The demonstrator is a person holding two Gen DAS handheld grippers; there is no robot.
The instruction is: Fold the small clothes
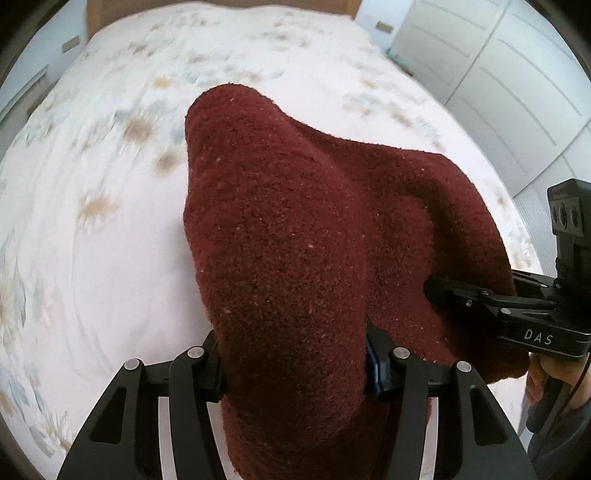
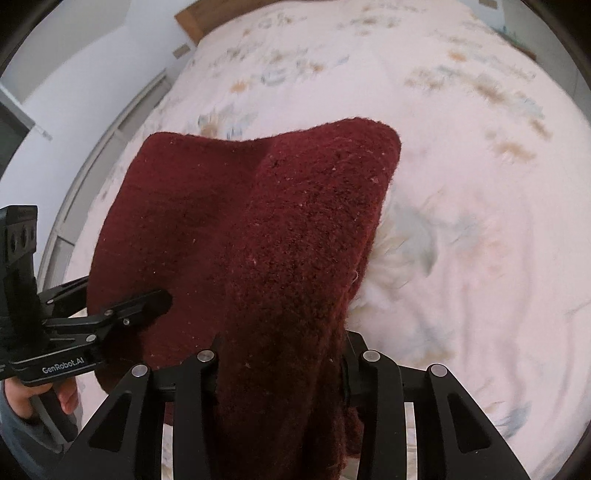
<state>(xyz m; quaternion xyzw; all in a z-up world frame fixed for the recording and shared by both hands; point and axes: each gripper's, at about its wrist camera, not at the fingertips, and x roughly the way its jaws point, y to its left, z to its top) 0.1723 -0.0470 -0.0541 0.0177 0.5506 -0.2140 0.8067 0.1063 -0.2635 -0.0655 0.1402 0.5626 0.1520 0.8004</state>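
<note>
A dark red knitted garment (image 1: 280,236) hangs above the bed, held up between both grippers. My left gripper (image 1: 295,369) is shut on its left edge, and the cloth drapes over and hides the fingertips. In the right wrist view the same garment (image 2: 258,229) drapes over my right gripper (image 2: 280,373), which is shut on its right edge. The right gripper shows at the right of the left wrist view (image 1: 439,291), clamped on the cloth. The left gripper shows at the left of the right wrist view (image 2: 155,302), clamped too.
The bed has a white cover with a faint flower print (image 1: 122,184), also under the garment in the right wrist view (image 2: 461,229). A wooden headboard (image 1: 218,9) is at the far end. White wardrobe doors (image 1: 517,74) stand to the right.
</note>
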